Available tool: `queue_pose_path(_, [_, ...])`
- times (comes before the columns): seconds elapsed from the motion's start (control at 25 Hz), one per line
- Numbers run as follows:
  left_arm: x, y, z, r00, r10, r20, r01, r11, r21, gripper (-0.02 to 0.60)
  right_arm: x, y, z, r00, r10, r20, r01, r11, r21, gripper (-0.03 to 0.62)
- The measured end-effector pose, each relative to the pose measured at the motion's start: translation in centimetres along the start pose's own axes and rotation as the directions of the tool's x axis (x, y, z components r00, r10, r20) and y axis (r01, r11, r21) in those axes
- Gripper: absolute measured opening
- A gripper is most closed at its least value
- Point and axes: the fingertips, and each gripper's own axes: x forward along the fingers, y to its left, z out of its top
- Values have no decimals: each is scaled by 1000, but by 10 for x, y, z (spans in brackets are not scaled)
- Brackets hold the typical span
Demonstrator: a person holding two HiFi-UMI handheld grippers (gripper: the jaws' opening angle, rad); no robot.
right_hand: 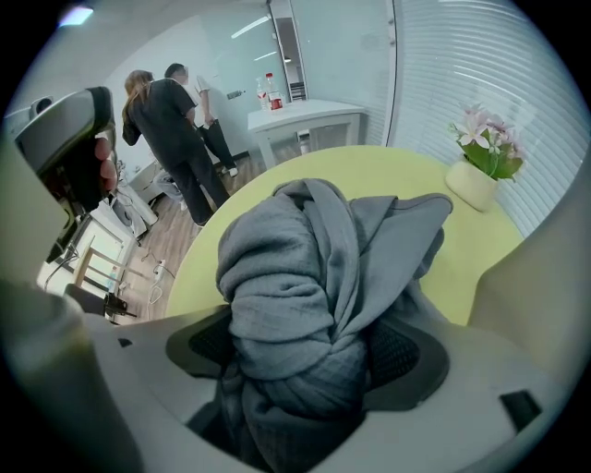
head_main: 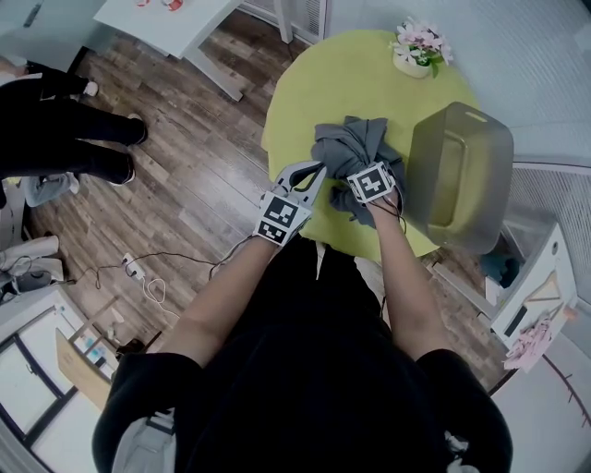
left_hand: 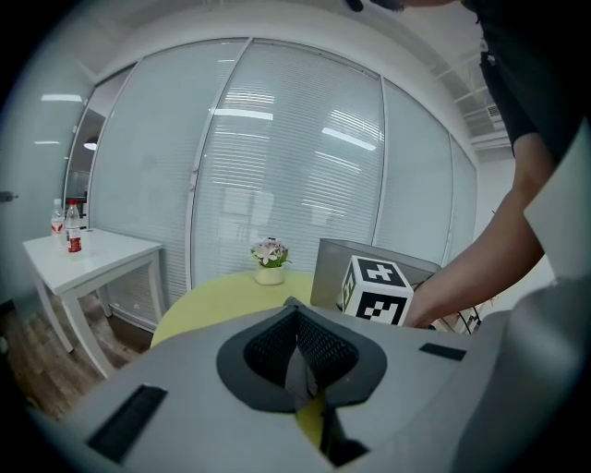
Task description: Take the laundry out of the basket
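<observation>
A grey garment [head_main: 349,146] lies bunched on the round yellow-green table [head_main: 351,74], left of the beige laundry basket [head_main: 462,175], which lies tipped on the table's right side. My right gripper [head_main: 362,189] points steeply down into the cloth. In the right gripper view a thick twisted wad of the garment [right_hand: 305,277] fills the gap of that gripper [right_hand: 305,369] and touches both pads. My left gripper [head_main: 314,174] sits at the garment's left edge. In its own view the left gripper [left_hand: 297,356] is shut, its pads meeting, with no cloth showing between them.
A pot of flowers [head_main: 417,51] stands at the table's far edge. Across the wooden floor to the left stand a person in black [head_main: 65,129] and a white table [head_main: 166,18]. A cable [head_main: 148,272] trails on the floor. White shelving [head_main: 536,296] is at the right.
</observation>
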Motion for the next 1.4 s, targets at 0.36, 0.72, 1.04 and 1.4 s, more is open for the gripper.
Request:
queue_pose_path(0.36, [3, -5, 23, 1000, -4, 31, 4, 1000, 20, 10, -67, -3, 27, 992, -13, 128, 14, 1000, -5, 395])
queue_pose_path(0.72, [-10, -16, 54, 997, -10, 73, 8, 1000, 28, 9, -153, 2, 54, 948, -16, 318, 18, 1000, -3, 394])
queue_pose_path(1.04, [-37, -41, 104, 987, -55, 148, 51, 998, 32, 10, -247, 27, 76, 808, 39, 587, -21, 999, -38, 393])
queue_pose_path(1.4, [-61, -82, 146, 970, -129, 207, 111, 989, 97, 11, -326, 53, 70, 610, 87, 788, -42, 996, -77, 391])
